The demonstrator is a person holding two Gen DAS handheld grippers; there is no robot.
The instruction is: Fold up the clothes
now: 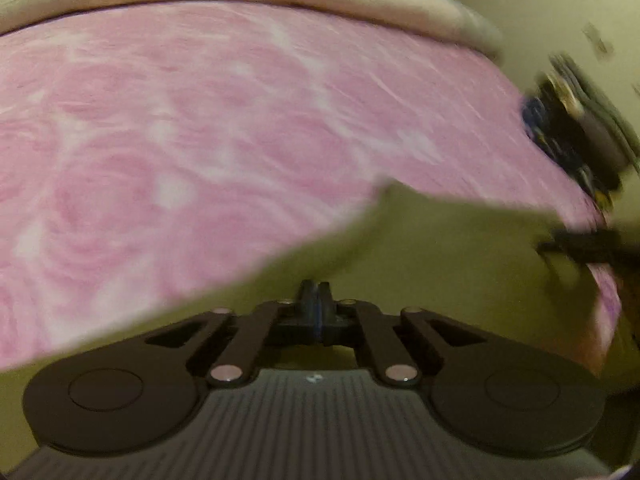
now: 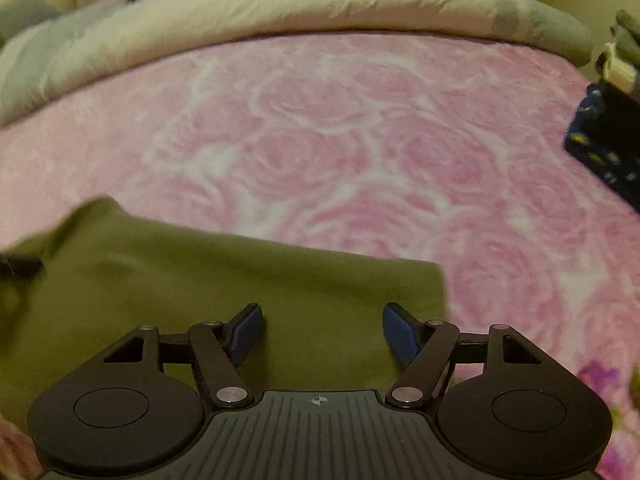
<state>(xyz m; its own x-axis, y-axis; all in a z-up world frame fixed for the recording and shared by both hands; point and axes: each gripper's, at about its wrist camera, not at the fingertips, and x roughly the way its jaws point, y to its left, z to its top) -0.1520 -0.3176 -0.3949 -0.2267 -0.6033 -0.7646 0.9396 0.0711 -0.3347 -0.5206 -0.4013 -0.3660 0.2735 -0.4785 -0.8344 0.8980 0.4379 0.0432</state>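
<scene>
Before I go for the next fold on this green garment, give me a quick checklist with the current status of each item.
1. Left tongs shut: ok, the tips meet.
2. Left tongs pinching the green garment: cannot tell; no cloth visibly caught at the tips.
3. Right tongs open and over the garment: ok, nothing pressed between the pads.
4. Garment's right edge in view for a grab: ok, a straight edge and corner lie near the right tongs.
5. Pink rose blanket bare beyond the garment for folding: ok.
6. Dark folded clothes out of the way: ok, at the blanket's right edge.
</scene>
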